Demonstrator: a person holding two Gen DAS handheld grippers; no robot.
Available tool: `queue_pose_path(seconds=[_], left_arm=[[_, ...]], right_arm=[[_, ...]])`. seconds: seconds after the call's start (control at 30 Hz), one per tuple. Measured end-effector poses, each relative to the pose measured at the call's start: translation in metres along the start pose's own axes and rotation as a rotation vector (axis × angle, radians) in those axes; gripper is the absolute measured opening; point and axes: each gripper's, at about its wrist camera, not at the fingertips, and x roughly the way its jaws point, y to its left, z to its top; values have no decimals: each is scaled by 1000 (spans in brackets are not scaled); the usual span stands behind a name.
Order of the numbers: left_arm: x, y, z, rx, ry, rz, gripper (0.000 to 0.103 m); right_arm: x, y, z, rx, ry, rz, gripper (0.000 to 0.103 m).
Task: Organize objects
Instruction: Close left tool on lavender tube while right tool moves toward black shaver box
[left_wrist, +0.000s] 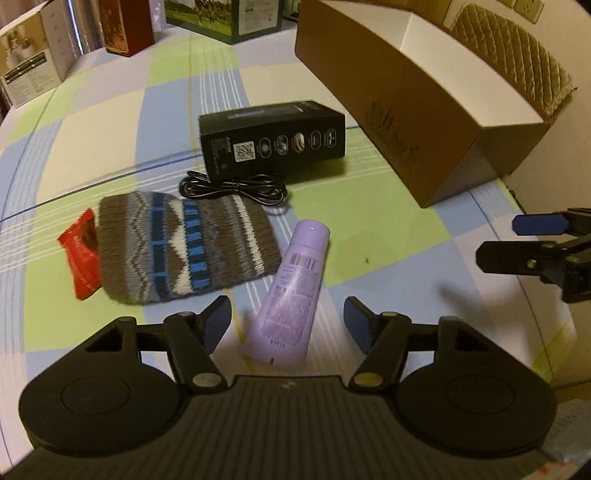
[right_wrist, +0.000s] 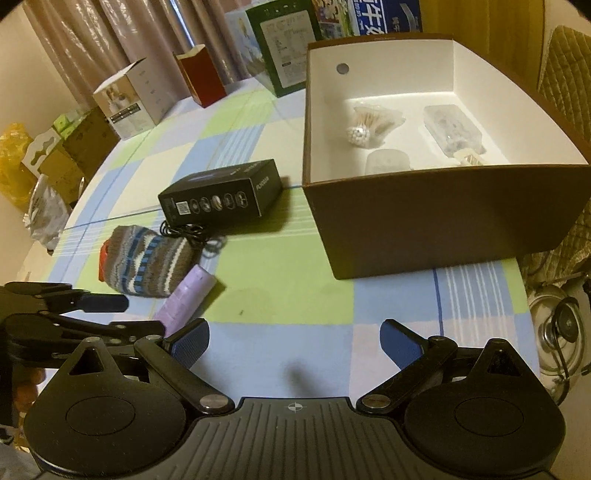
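On checked surface (left_wrist: 369, 221) — purple tube (left_wrist: 291, 291) lies between spread fingers of left gripper (left_wrist: 288, 325), released, aligned for pickup; right gripper (right_wrist: 295, 343) released, empty, facing brown box (right_wrist: 443, 218) — likely destination.

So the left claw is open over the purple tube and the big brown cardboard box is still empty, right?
Not quite. The left claw is open over the purple plastic tube, but the right wrist view shows the brown cardboard box already holds items, including a bag of cotton swabs.
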Motion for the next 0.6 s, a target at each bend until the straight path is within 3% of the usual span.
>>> queue_pose_path(seconds=[0.2, 0.27, 0.43, 0.6], left_arm=[[25, -5, 8, 23, 23, 13, 50], [32, -7, 10, 27, 36, 15, 40], [38, -15, 11, 18, 60, 20, 33], [41, -20, 14, -5, 58, 39, 33]], right_arm=[[3, -6, 0, 12, 11, -14, 96], [3, -9, -1, 18, 14, -18, 96], [4, -16, 0, 35, 21, -29, 96], [4, -18, 0, 34, 22, -29, 96]])
